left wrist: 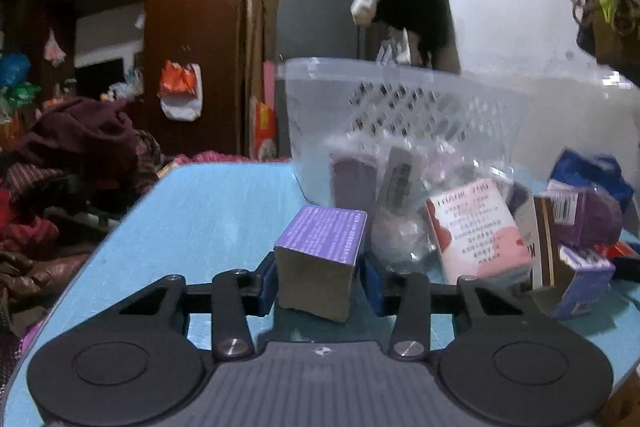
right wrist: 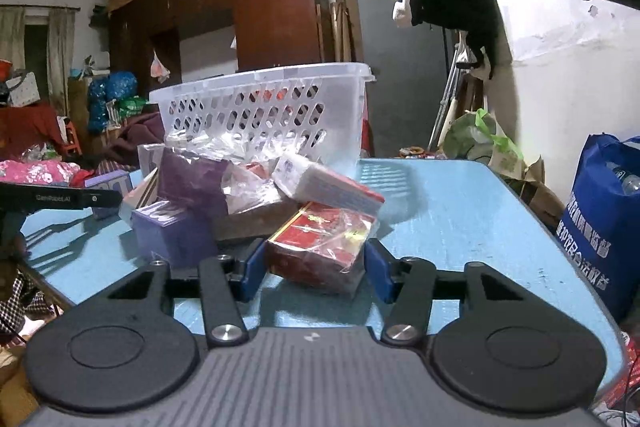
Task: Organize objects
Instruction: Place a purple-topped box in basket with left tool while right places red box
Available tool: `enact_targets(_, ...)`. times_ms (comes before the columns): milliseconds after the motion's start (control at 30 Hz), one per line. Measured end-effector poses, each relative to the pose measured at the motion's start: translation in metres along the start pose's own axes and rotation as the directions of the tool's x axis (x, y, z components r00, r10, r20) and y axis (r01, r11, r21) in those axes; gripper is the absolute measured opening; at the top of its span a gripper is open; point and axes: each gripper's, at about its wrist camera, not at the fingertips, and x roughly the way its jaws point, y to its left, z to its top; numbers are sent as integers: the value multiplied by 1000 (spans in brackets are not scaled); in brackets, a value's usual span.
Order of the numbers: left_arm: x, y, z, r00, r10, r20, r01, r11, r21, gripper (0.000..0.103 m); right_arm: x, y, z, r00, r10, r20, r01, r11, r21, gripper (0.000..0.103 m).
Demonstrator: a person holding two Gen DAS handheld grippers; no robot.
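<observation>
Small purple cardboard box [left wrist: 322, 259], printed on its top face and plain grey-brown on the near end, is seen tilted between the blue pads of the left gripper [left wrist: 320, 281]. The left pad appears to touch the box; a narrow gap may remain at the right pad, so a firm grip cannot be confirmed. The box sits low over the light blue tabletop [left wrist: 208, 211], and contact with it cannot be judged.

Red box wrapped in clear film [right wrist: 322, 247] is framed between the blue pads of the right gripper [right wrist: 316, 269]. The fingers are spread about as wide as the box; contact at either pad is hidden by crinkled film. The box lies at the near edge of a heap on the same tabletop.

The heap is only partly legible: a pink and white printed carton [left wrist: 478, 231], a purple box [right wrist: 172, 237] and a white flat pack [right wrist: 324, 183] are picked out; the rest is covered by clear wrapping. The left view is motion-blurred, so print is unreadable.

A translucent white perforated plastic basket [right wrist: 264, 111] stands behind the heap; its interior is mostly hidden by its wall, only reddish patches showing through the holes. A blue fabric bag with white lettering [right wrist: 600, 223] is cut off at the right frame edge.
</observation>
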Motion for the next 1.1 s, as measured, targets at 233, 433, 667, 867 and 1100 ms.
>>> enact_targets(233,-24,3,-8,996,-18,89,21,999,-34,47,-15,-7,5,999,-17,33,17,1000,-1,56)
enact_targets(433,-31,-2,-4,993,-44,106,48,998,-29,47,-23,-8,11,998,-3,60,2,1000,16,56)
enact_targets(667,-40,-4,-4,988,-68,141,74,997,-37,47,-24,-9,11,997,18,79,-20,1000,15,56)
enact_targets(867,-46,-4,-3,983,-83,166,90,995,-38,47,-26,-9,14,995,33,98,-35,999,20,56)
enact_targets(1100,-39,-13,43,963,-167,210,178,983,-35,46,-4,2,79,979,121,163,-119,993,-23,56)
